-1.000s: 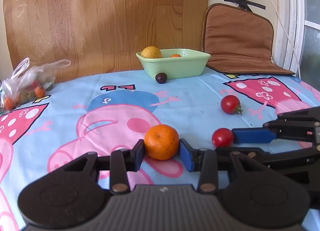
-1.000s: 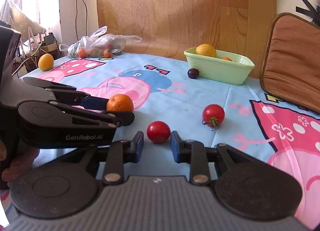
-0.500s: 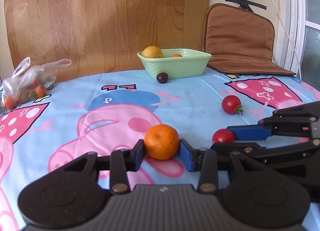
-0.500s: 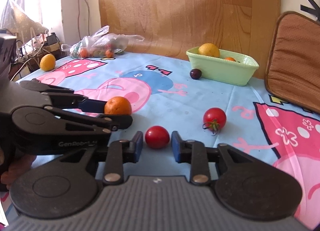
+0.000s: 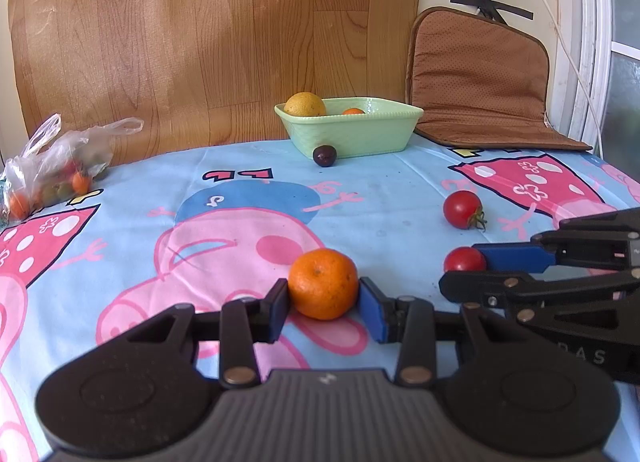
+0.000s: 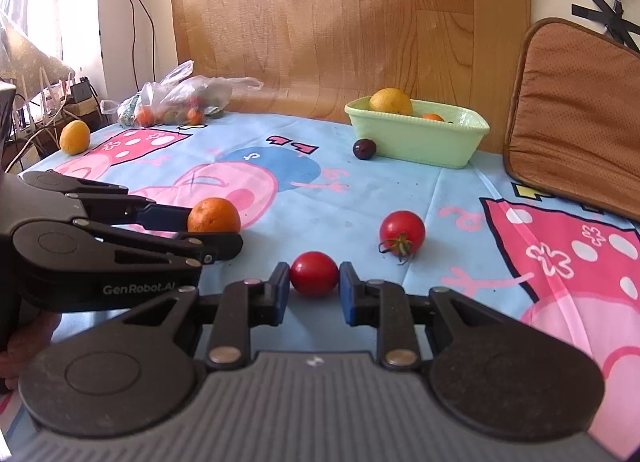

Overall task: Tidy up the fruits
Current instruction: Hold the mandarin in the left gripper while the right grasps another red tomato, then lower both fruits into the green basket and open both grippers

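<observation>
We are looking at our left gripper and right gripper: black linkages showing brass rivets, blue pads, ribbed grey housings, white "GenRobot.AI" lettering running along the left's side.

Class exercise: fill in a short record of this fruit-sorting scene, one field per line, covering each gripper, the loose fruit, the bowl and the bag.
left gripper: shut on the orange, on the tablecloth
right gripper: shut on the small tomato
loose fruit: stemmed tomato, dark plum touching the bowl, yellow fruit at the far left edge
green bowl: holds a yellow citrus and an orange fruit
plastic bag: small fruits inside, by the wooden board
</observation>
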A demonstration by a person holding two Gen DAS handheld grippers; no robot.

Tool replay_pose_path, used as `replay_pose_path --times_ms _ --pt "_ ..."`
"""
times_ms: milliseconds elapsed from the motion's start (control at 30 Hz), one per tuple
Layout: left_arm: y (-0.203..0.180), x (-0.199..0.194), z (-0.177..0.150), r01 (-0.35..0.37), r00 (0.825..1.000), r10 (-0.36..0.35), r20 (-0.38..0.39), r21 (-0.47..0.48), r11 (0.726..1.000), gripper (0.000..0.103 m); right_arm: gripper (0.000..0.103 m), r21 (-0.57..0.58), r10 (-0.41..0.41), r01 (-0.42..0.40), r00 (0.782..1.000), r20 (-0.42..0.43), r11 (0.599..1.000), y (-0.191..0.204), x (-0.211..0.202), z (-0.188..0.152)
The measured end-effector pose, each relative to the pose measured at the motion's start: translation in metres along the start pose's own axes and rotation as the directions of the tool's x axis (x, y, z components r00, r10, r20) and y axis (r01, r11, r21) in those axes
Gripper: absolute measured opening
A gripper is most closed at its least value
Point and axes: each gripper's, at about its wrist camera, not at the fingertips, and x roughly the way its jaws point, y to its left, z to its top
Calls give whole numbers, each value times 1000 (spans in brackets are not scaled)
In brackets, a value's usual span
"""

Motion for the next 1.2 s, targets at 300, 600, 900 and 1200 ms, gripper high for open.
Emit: replay_pose_path --times_ms 300,600,900,1200 --pt "0 0 0 0 1000 0 0 1 1000 37 29 6 4 -4 1000 -4 1000 -1 1 0" --pt "3 1 2 12 1000 -12 -7 -11 1000 37 29 4 8 -8 1000 2 1000 -2 0 -1" --pt "20 15 82 102 993 -99 68 -38 994 37 29 95 77 -83 995 67 992 -39 -8 45" --pt "-1 125 169 179 980 -181 78 35 983 37 29 111 -59 46 991 122 993 -115 73 115"
